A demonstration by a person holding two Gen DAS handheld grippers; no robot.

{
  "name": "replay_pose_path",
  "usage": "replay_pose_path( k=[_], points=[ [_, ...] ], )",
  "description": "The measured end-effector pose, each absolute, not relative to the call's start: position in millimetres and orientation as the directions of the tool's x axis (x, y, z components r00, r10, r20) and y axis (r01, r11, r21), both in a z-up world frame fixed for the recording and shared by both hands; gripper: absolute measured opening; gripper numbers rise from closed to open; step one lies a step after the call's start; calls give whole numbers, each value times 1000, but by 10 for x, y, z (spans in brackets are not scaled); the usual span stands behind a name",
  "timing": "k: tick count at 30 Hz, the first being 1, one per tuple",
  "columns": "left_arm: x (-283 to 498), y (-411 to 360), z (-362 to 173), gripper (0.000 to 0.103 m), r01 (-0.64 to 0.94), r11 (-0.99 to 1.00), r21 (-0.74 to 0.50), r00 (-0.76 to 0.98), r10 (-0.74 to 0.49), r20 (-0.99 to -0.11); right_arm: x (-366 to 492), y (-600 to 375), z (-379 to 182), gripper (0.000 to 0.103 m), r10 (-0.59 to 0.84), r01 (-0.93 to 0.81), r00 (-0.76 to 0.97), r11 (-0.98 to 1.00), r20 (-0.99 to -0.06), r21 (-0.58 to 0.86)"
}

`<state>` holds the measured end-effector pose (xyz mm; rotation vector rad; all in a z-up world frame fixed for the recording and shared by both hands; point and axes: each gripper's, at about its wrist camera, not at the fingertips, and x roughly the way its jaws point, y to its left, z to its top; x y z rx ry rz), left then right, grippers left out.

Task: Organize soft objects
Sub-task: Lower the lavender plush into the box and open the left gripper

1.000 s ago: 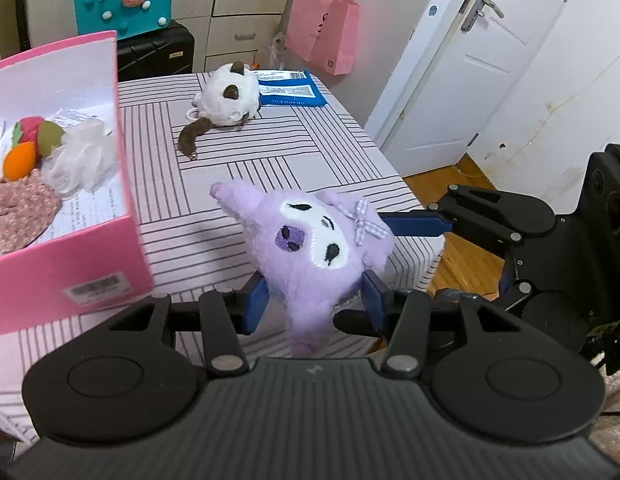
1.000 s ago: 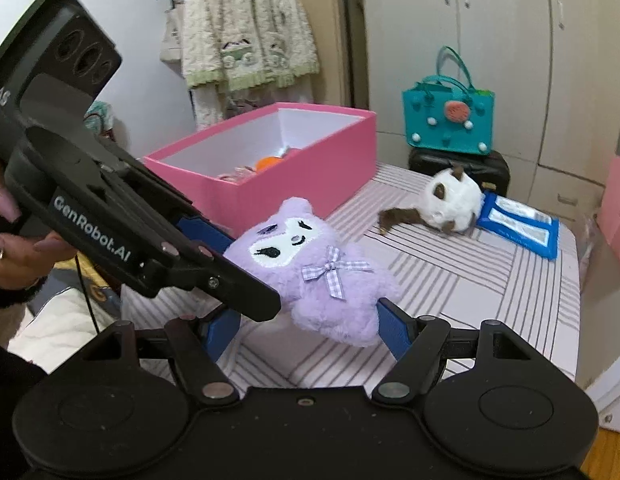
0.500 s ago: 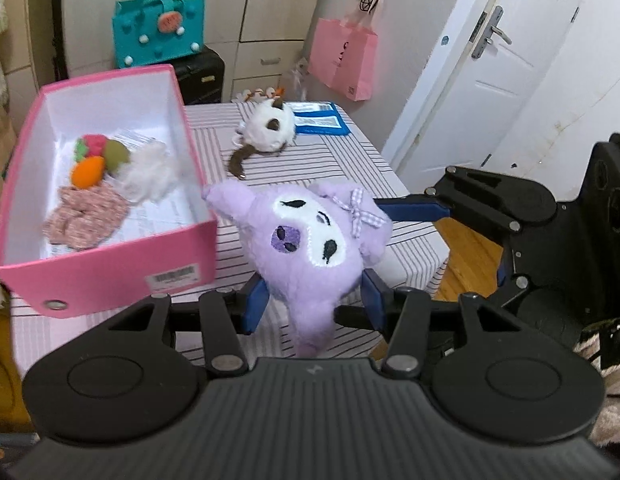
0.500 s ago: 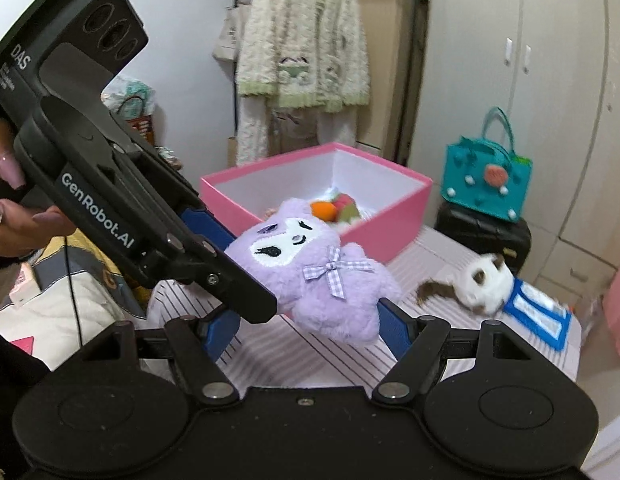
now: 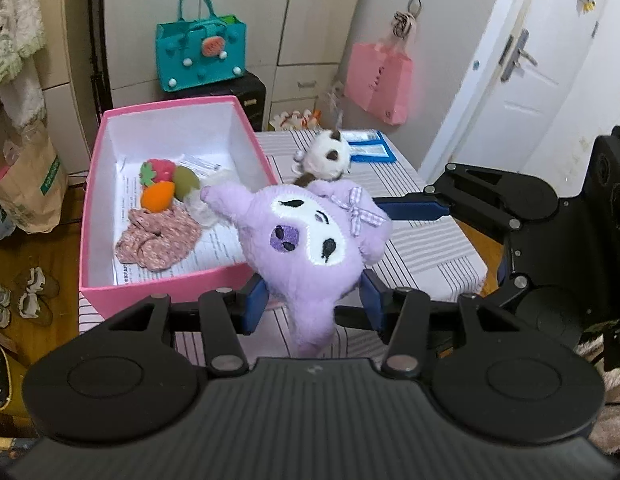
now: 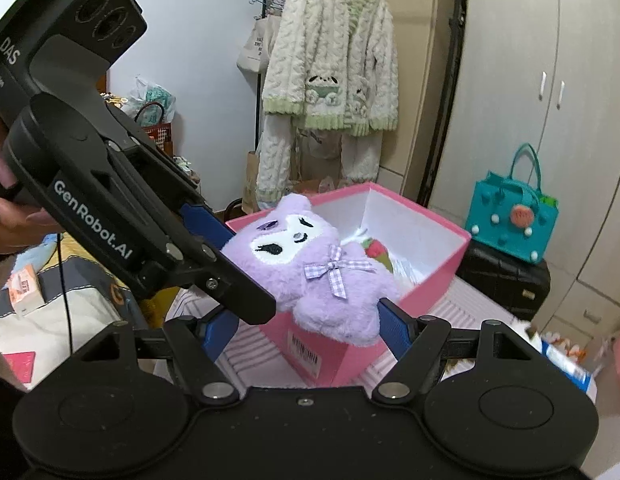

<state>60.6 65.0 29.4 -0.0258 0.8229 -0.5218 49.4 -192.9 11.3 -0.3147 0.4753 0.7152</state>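
While the left gripper (image 5: 314, 304) clamps the purple plush (image 5: 310, 240) in the air by the pink box (image 5: 162, 288), its view alone shows the box's contents, the white plush (image 5: 326, 156) on the far table (image 5: 426, 248), and bare cloth to the right. In the right view the right gripper (image 6: 306, 332) also clamps the plush, over the box's near corner, with the left gripper crossing in from the left.

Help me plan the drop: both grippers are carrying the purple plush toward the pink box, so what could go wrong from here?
1. The purple plush is pinched between the left gripper and right gripper; if one releases first, it may swing and miss the pink box.
2. It could land on the felt fruits and floral fabric, ending up propped on the rim.
3. The grippers sit close together and might knock each other.
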Motion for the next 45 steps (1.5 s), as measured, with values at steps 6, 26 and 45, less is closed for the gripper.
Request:
replay_pose_path(
  k=[6, 26, 45],
  points=[
    [919, 798, 236, 48, 409, 881, -238, 586, -453, -672, 773, -1707, 67, 79, 511, -667, 694, 721, -507, -187],
    [2514, 1040, -235, 48, 280, 887, -368, 579, -462, -672, 2441, -1384, -78, 75, 399, -613, 648, 779, -649, -134],
    [3058, 1217, -596, 49, 168, 894, -415, 544, -435, -717, 3042, -1131, -368, 72, 345, -600, 595, 792, -726, -116]
  ],
)
